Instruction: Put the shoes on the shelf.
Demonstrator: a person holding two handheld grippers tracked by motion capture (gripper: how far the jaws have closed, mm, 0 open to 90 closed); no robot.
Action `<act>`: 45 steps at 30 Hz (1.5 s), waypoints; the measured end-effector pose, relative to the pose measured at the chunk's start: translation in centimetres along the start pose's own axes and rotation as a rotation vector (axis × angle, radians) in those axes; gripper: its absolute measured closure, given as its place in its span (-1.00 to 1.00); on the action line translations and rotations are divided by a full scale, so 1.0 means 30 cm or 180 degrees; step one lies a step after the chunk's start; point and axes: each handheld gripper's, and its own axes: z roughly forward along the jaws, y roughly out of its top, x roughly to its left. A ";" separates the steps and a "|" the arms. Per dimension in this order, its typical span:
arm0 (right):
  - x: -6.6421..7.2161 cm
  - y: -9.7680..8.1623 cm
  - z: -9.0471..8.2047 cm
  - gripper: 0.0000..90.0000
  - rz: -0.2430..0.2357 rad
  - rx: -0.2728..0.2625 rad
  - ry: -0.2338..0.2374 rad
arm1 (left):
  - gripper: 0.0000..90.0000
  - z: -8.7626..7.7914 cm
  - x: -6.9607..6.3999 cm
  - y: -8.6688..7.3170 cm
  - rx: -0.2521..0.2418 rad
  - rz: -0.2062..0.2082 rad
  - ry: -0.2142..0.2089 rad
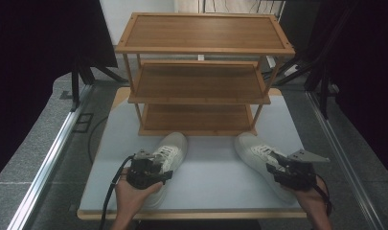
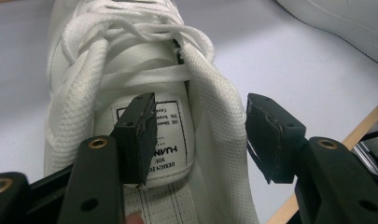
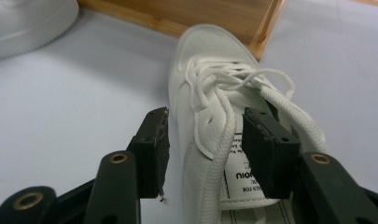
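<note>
The left hand-held gripper (image 2: 200, 135) has its jaws spread astride the collar of the left white sneaker (image 2: 144, 88), one jaw inside the opening over the tongue label, the other outside, neither pressing. The right hand-held gripper (image 3: 205, 151) likewise straddles the right white sneaker (image 3: 233, 107), jaws apart. Both shoes lie on the pale surface (image 1: 211, 177), toes towards the wooden shelf rack (image 1: 201, 76).

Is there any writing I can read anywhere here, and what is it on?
"HUAN...", cut off by a jaw: tongue label of the left shoe, seen upside down.
"...NIU", start hidden: tongue label of the right shoe, upside down.
Smaller lines on both labels: too small to read.
</note>
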 end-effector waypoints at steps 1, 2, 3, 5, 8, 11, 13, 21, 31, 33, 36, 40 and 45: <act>0.000 0.000 0.000 0.14 0.0000 0.0000 0.0000 | -0.01 0.000 0.000 0.000 0.0000 0.0000 0.0000; -0.009 0.005 0.006 0.14 -0.0012 0.0078 -0.0007 | -0.01 0.002 -0.002 0.001 0.0021 0.0022 0.0021; -0.009 0.005 0.006 0.14 -0.0012 0.0078 -0.0007 | -0.01 0.002 -0.002 0.001 0.0021 0.0022 0.0021; -0.013 0.009 0.009 0.15 -0.0017 0.0115 0.0009 | -0.01 0.001 -0.002 0.002 0.0023 0.0022 0.0017; -0.003 0.024 0.021 0.18 -0.0070 0.0190 0.0006 | 0.00 0.004 -0.005 0.008 0.0070 0.0055 0.0037; 0.000 0.033 0.033 0.20 -0.0056 0.0214 0.0051 | -0.02 0.002 -0.010 0.015 0.0101 0.0090 0.0002; -0.004 0.041 0.042 0.19 0.0015 0.0239 0.0094 | -0.02 -0.017 -0.013 0.018 0.0012 0.0088 -0.0079; -0.092 0.069 -0.058 0.16 0.0157 -0.0171 0.0028 | -0.02 -0.160 0.028 0.008 -0.0486 0.0012 -0.0088; -0.217 0.084 0.040 0.05 0.0122 0.0120 0.0224 | -0.10 -0.112 0.125 0.004 -0.0401 -0.0135 0.0244; -0.222 0.079 0.080 0.05 0.0070 0.0181 0.0275 | -0.09 -0.076 0.132 0.006 -0.0280 -0.0117 0.0269; -0.238 0.084 0.117 0.08 0.0003 0.0348 0.0312 | -0.04 -0.036 0.149 0.010 -0.0163 -0.0106 0.0349; -0.238 0.088 0.141 0.08 -0.0127 0.0471 0.0406 | 0.05 0.014 0.150 0.029 -0.0083 -0.0105 0.0392; -0.222 0.093 0.156 0.16 -0.0294 0.0594 0.0373 | 0.31 0.026 0.140 0.044 -0.0076 -0.0070 0.0401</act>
